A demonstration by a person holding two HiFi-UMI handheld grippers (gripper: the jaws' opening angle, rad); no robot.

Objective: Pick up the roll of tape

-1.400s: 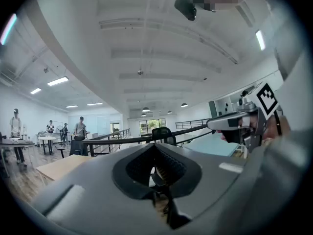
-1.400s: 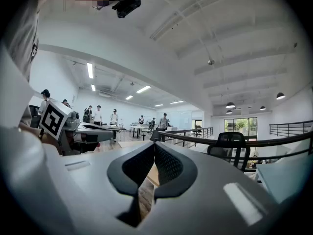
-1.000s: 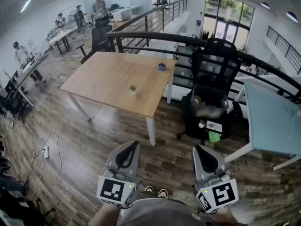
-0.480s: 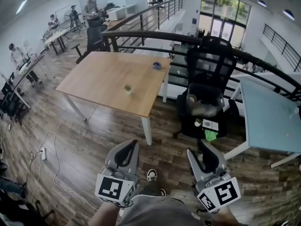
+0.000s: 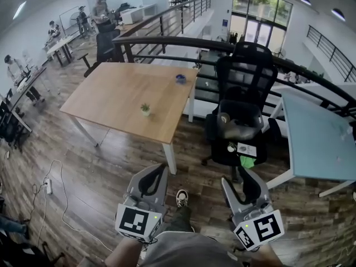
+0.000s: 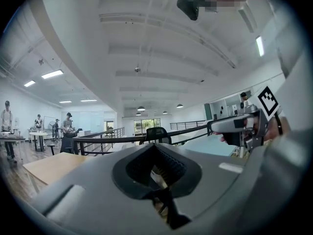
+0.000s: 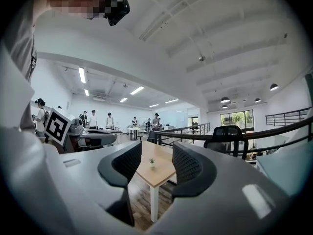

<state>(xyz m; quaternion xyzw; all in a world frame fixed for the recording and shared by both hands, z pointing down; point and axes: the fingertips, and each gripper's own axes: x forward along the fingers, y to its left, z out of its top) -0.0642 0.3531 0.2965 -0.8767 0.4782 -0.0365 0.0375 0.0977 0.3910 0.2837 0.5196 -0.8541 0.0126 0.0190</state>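
Observation:
Far ahead stands a wooden table (image 5: 111, 102) with a small blue round thing (image 5: 181, 78) near its far edge. A tan ring, possibly a tape roll (image 5: 224, 118), rests on the black office chair (image 5: 240, 88). Which one is the tape I cannot tell. Both grippers are held low and level, well short of either. My left gripper (image 5: 158, 169) (image 6: 154, 147) is shut with nothing in it. The jaws of my right gripper (image 5: 243, 178) (image 7: 156, 152) are opening, with nothing between them. Through that gap I see the table (image 7: 159, 174).
A tiny potted plant (image 5: 145, 109) (image 7: 152, 161) stands on the wooden table. A pale blue table (image 5: 320, 141) is at the right, and a black railing (image 5: 167, 42) runs behind. A cable and power strip (image 5: 47, 186) lie on the wood floor. People work at desks far left.
The right gripper's jaws have spread from shut to wide apart. The table and chair have slid closer and lower in the head view, and a shoe now shows between the grippers.

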